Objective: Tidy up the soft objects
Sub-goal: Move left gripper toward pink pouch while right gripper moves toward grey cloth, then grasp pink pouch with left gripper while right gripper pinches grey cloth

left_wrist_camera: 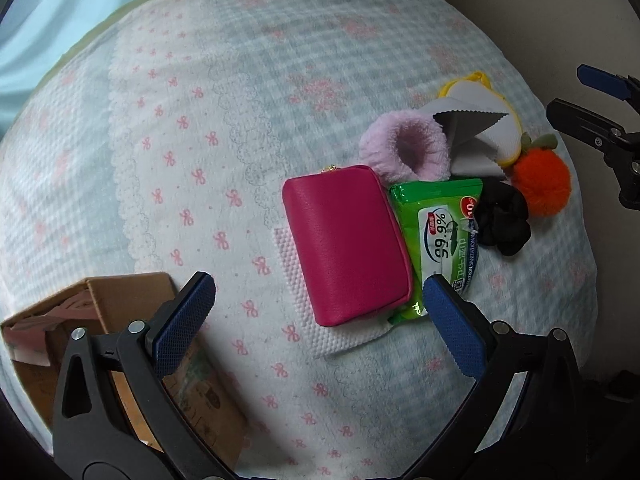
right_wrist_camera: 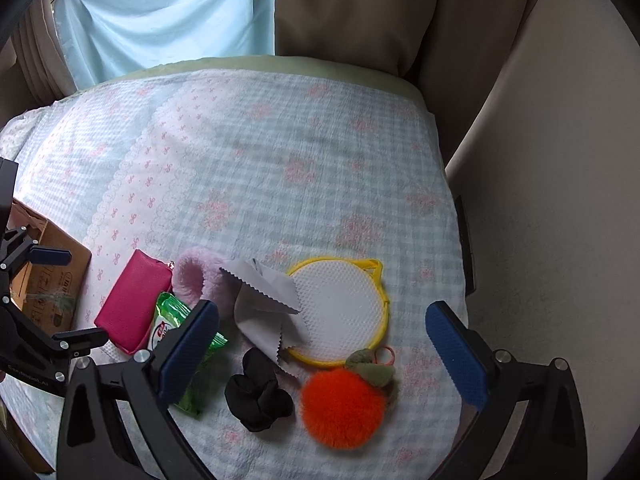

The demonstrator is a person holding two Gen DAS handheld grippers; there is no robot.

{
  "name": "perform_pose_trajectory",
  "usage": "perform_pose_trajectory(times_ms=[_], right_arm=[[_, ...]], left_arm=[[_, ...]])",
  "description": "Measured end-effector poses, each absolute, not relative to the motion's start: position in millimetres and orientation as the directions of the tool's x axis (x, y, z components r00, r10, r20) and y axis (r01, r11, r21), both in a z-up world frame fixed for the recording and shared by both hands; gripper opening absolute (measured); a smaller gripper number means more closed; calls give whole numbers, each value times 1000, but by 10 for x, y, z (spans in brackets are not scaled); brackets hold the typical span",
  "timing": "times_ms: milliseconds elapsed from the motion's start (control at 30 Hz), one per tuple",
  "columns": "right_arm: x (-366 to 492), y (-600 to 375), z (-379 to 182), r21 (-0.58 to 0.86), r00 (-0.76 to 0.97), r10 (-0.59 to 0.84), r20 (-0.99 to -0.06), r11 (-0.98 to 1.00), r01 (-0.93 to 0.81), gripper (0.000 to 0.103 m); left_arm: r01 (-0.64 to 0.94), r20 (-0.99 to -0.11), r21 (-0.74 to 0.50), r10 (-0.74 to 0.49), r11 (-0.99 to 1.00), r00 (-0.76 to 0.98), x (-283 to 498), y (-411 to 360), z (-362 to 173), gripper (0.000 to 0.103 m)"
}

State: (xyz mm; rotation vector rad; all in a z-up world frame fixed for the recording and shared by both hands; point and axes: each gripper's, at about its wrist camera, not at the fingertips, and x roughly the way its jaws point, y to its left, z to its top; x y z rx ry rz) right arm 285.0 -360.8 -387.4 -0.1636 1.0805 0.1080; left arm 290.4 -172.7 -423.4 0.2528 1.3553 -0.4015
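We hold the left gripper (left_wrist_camera: 318,304) and right gripper (right_wrist_camera: 322,340) with jaws spread wide, empty, above the bed (right_wrist_camera: 280,168). The soft things cluster together: pink pouch (left_wrist_camera: 346,244) touching the green wipes pack (left_wrist_camera: 438,232), black scrunchie (right_wrist_camera: 258,396) beside the orange pompom (right_wrist_camera: 342,408). A cardboard box (left_wrist_camera: 120,300) sits well apart.

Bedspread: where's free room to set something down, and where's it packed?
Free: the bedspread beyond the cluster, toward the curtain, and between cardboard box and pink pouch. Crowded: pouch, wipes pack, black scrunchie and orange pom-pom bunched together.
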Motion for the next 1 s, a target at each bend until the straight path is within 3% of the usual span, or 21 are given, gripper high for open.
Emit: perform_pose_trajectory(times_ms=[433,667,767,833,1000], right_arm=[[3079,-3452,-4434,-91,389,41,-920,945,-314,103],[3226,-3315,-4627,-107,367,60,-928,903,-417,84],[3250,-3223,-4690,-121,368,72,-927,872,-475,79],[3272,-3152,-4745,-127,359,75,-930,852,-507,66],[3250,-3038,-4801,-115,352,110,-930,820,-561,36]], left_arm=[[518,-992,-22,-83,855,95,2939,-1960,-4758,103],[577,-989,42,-47,816,139,3056,-2159,-4822,102],[593,-991,45,-41,804,130,3114,-2210,-4851,97],[594,-993,24,-52,804,110,3145,-2248,-4876,85],[598,-992,22,-58,801,113,3125,-2336,-4862,76]])
